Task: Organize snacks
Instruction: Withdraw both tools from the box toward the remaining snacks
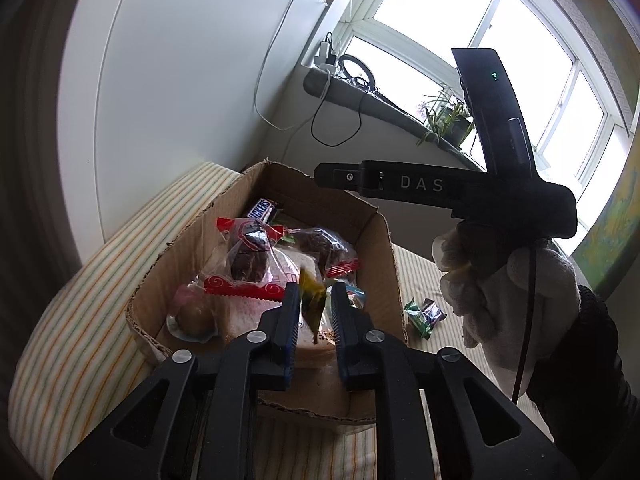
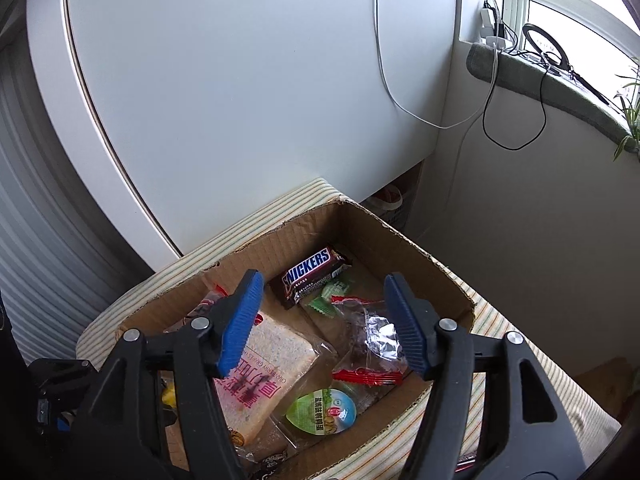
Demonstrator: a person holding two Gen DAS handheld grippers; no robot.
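A cardboard box (image 1: 378, 248) sits on a striped cloth and holds several snacks: a Snickers bar (image 2: 310, 276), a wrapped bread slice (image 2: 266, 364), red-edged clear packets (image 1: 248, 258) and a green-lidded cup (image 2: 322, 410). My left gripper (image 1: 315, 298) hovers over the box's near side with a yellow-green snack packet (image 1: 311, 300) between its fingers. My right gripper (image 2: 320, 320) is open and empty above the box; in the left wrist view it shows held in a gloved hand (image 1: 500, 200).
A green and purple wrapped snack (image 1: 424, 314) lies on the striped cloth (image 1: 80, 320) right of the box. A white cabinet (image 2: 240, 100) stands behind. A windowsill (image 2: 552, 84) with cables and a plant (image 1: 448, 118) is at the back right.
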